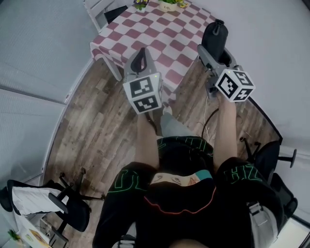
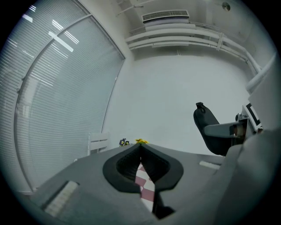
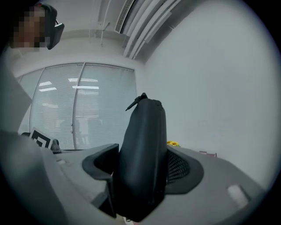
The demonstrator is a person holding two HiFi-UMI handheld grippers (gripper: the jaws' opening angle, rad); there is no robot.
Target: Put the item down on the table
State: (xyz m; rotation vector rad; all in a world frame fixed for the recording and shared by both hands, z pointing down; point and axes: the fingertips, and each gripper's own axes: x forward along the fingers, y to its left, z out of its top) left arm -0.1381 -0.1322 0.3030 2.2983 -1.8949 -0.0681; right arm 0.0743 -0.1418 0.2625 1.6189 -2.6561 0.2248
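**Pouch in the right fingers, off the bench**

Head view: the right gripper [image 1: 209,53] holds a black pouch [image 1: 215,35] upright, seen just right of the bench [image 1: 164,38] edge and not resting on it. The left gripper [image 1: 141,53] points at the bench's near edge. The bench cloth is a red-and-white check; the floor [image 1: 97,126] is wood plank. Yellow flowers [image 1: 169,4] stand at the far end of the bench.

Right gripper view only: the right fingers [image 3: 178,167] are clenched on the pouch's lower half, and the one pad in sight has a fine mesh texture. The pouch is smooth and matt, tapers upward and ends in a small zip pull.

Left gripper view only: the left fingers [image 2: 125,165] meet at the tips with nothing between them. Their black pads curve apart lower down, and the check cloth shows through that slot. A white chair [image 2: 99,141] stands at far left.
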